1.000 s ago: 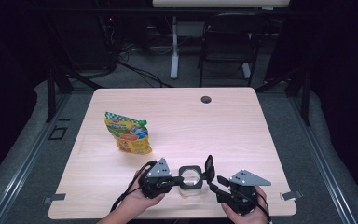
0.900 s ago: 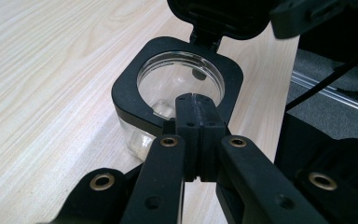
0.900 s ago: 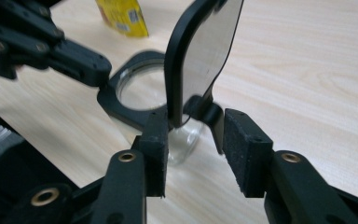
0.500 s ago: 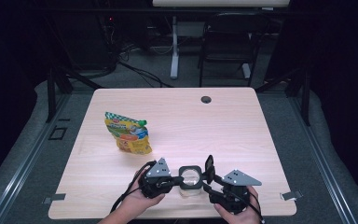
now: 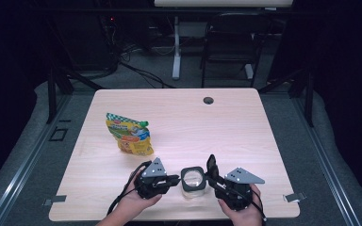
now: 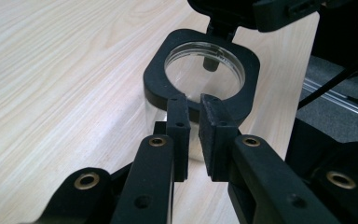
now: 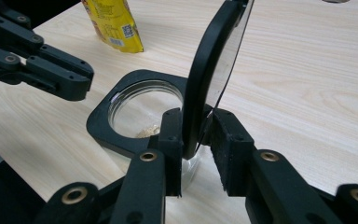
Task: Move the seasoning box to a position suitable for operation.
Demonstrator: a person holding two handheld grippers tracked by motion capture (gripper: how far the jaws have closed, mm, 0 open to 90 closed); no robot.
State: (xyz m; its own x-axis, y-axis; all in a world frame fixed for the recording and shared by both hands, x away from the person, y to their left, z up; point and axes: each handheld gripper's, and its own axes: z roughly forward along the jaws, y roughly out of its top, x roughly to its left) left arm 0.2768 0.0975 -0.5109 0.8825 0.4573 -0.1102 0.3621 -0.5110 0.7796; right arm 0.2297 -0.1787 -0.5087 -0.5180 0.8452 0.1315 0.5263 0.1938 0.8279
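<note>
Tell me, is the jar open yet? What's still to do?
Done: the lid stands up, so the jar is open. In hand: the right gripper, jaws just closing, pinches the lid; the left gripper, jaws just opening, sits at the jar's black rim. Left: maybe filling from the snack pouch, untouched.

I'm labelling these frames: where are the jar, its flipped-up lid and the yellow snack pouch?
jar (image 6: 203, 74), left gripper view, on its clear round mouth.
lid (image 7: 204, 70), right gripper view, on its black rim.
snack pouch (image 5: 127, 134), high view, on its printed front.
</note>
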